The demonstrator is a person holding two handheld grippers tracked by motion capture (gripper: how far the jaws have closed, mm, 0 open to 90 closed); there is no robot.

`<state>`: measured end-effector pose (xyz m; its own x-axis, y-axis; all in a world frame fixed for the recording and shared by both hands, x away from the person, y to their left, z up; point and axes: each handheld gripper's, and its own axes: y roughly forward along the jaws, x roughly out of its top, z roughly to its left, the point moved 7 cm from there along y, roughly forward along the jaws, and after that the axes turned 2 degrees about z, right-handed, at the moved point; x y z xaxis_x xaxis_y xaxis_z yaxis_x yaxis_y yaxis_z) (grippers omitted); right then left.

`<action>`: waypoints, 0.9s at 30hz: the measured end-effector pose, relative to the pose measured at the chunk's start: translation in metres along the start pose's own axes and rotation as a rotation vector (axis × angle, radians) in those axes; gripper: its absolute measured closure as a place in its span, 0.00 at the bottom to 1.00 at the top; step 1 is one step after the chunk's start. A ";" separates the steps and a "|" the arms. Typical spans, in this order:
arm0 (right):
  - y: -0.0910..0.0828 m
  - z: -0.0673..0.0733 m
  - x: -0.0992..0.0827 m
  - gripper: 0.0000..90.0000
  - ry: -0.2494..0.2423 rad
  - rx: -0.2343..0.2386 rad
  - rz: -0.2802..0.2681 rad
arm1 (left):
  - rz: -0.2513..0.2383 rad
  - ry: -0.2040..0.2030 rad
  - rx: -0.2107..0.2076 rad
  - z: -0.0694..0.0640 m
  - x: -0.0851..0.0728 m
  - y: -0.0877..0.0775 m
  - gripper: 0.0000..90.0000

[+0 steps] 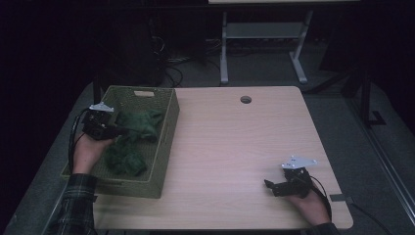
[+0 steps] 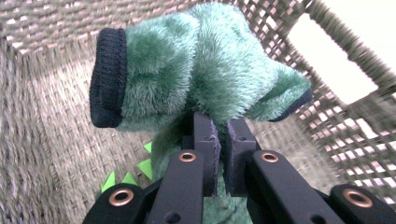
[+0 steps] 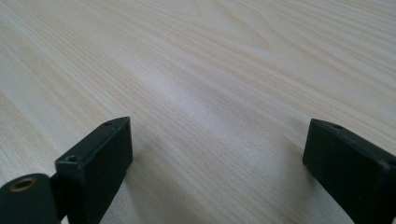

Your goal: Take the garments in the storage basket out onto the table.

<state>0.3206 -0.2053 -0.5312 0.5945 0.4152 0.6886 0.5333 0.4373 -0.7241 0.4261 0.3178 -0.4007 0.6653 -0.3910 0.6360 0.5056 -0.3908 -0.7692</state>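
A woven green basket (image 1: pixel 169 122) stands on the left part of the wooden table (image 1: pixel 235 142). My left gripper (image 1: pixel 117 130) reaches into it from the left and is shut on a fuzzy green plush piece (image 1: pixel 144 123) with dark knitted cuffs. In the left gripper view the two jaws (image 2: pixel 223 128) pinch the fur of the plush piece (image 2: pixel 201 70), which hangs clear of the basket floor (image 2: pixel 42 130). A second green plush piece (image 1: pixel 125 162) lies in the basket's near end. My right gripper (image 1: pixel 274 186) rests low at the table's near right, jaws open (image 3: pixel 217 140) over bare wood.
A round cable hole (image 1: pixel 245 99) sits near the table's far edge. Beyond the table stand the legs of another desk (image 1: pixel 224 54) and cables on the dark floor. Bright green spikes (image 2: pixel 126 175) show low in the basket.
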 end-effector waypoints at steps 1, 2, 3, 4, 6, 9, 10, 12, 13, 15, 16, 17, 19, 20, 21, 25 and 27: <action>0.000 0.000 0.000 0.09 0.000 0.001 0.001 | -0.007 -0.001 -0.005 -0.001 0.002 -0.003 0.95; 0.000 0.000 0.000 0.09 0.000 0.000 0.000 | -0.016 -0.002 -0.012 -0.002 0.004 -0.005 0.95; 0.000 0.000 0.000 0.09 0.000 0.000 0.000 | -0.027 -0.003 -0.019 -0.004 0.007 -0.008 0.95; 0.000 0.000 0.000 0.09 -0.001 0.000 0.001 | -0.034 -0.004 -0.023 -0.005 0.008 -0.010 0.95; 0.000 0.000 0.000 0.09 0.000 0.000 0.000 | -0.056 -0.007 -0.037 -0.008 0.013 -0.015 0.95; 0.000 0.000 0.000 0.09 -0.001 0.000 0.000 | -0.085 -0.001 -0.045 -0.013 0.022 -0.024 0.95; 0.000 0.000 0.000 0.09 -0.001 0.000 0.000 | -0.085 -0.001 -0.045 -0.013 0.022 -0.024 0.95; 0.000 0.000 0.000 0.09 -0.001 0.000 0.000 | -0.095 0.005 -0.047 -0.017 0.027 -0.029 0.95; 0.000 0.000 0.000 0.09 0.000 0.000 0.000 | -0.102 0.006 -0.051 -0.019 0.029 -0.032 0.95; 0.000 0.000 0.000 0.09 -0.001 0.000 0.000 | -0.118 0.015 -0.052 -0.022 0.036 -0.037 0.95; 0.000 0.000 0.000 0.09 0.000 0.000 0.000 | -0.125 0.016 -0.055 -0.023 0.038 -0.039 0.95; 0.000 0.000 0.000 0.09 -0.001 0.000 0.000 | -0.131 0.021 -0.056 -0.024 0.041 -0.042 0.95; 0.000 0.000 0.000 0.09 0.000 0.000 0.000 | -0.153 0.030 -0.061 -0.029 0.050 -0.051 0.95; 0.000 0.000 0.000 0.09 -0.001 0.000 0.000 | -0.153 0.030 -0.061 -0.029 0.050 -0.051 0.96; 0.000 0.000 0.000 0.09 -0.001 0.000 0.000 | -0.171 0.037 -0.067 -0.033 0.057 -0.058 0.96; 0.000 0.000 0.000 0.09 -0.001 0.000 -0.001 | -0.207 0.057 -0.075 -0.041 0.070 -0.072 0.96; 0.000 0.000 0.000 0.09 0.000 0.000 -0.001 | -0.215 0.061 -0.078 -0.044 0.073 -0.074 0.96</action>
<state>0.3207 -0.2053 -0.5312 0.5938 0.4152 0.6892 0.5340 0.4374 -0.7236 0.4133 0.2817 -0.2942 0.5114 -0.3409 0.7888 0.5861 -0.5330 -0.6103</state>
